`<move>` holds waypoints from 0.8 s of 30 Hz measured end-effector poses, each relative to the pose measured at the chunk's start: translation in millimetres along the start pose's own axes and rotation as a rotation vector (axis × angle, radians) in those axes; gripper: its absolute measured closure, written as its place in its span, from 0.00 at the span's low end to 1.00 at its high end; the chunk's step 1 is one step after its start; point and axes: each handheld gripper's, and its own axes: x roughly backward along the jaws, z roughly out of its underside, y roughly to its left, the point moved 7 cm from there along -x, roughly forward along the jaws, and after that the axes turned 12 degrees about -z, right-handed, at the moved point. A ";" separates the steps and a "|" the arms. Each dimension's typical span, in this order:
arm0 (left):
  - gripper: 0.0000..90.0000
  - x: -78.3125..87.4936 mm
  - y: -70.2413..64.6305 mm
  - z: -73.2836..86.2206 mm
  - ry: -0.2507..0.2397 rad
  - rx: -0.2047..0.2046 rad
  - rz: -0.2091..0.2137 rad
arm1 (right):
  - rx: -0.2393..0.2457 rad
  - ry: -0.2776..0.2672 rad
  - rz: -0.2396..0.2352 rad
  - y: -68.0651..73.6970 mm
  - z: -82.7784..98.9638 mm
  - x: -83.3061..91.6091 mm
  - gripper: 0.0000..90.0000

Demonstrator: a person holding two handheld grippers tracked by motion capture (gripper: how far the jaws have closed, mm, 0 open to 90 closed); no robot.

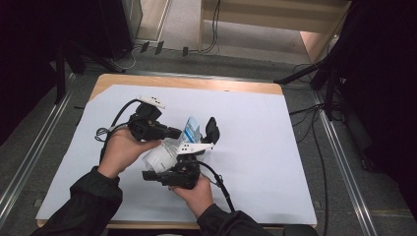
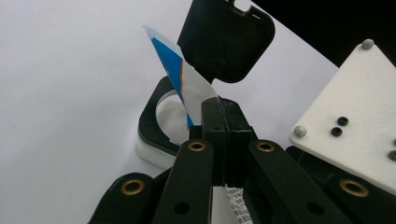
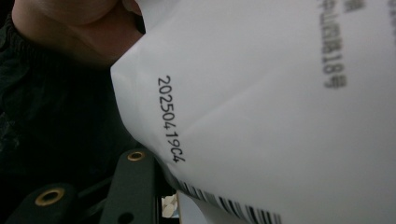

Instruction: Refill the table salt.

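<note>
Left gripper (image 2: 223, 122) clamping packet (image 2: 184, 84), white sheet (image 1: 255, 142)

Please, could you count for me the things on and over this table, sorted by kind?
Grippers: 2, the left gripper and the right gripper
Hands: 2, the left hand and the right hand
White-and-blue packet: 1
White sheet: 1
Total: 6

White packet (image 3: 280, 107) close above the gripper, printed 20250419C4, barcode along its lower edge. Person's hand (image 3: 74, 28) beyond it, upper left. 1 black gripper link at bottom left.
</note>
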 end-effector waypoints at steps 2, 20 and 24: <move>1.00 0.8 0.4 -0.2 -0.005 0.000 0.003 | 0.007 0.000 0.005 0.4 -0.3 0.8 0.71; 1.00 2.1 1.9 0.0 -0.008 0.009 -0.001 | -0.006 -0.009 -0.011 1.1 -2.3 0.8 0.72; 1.00 2.1 2.8 0.4 -0.007 0.011 -0.001 | -0.002 -0.002 -0.002 0.5 -2.1 0.7 0.72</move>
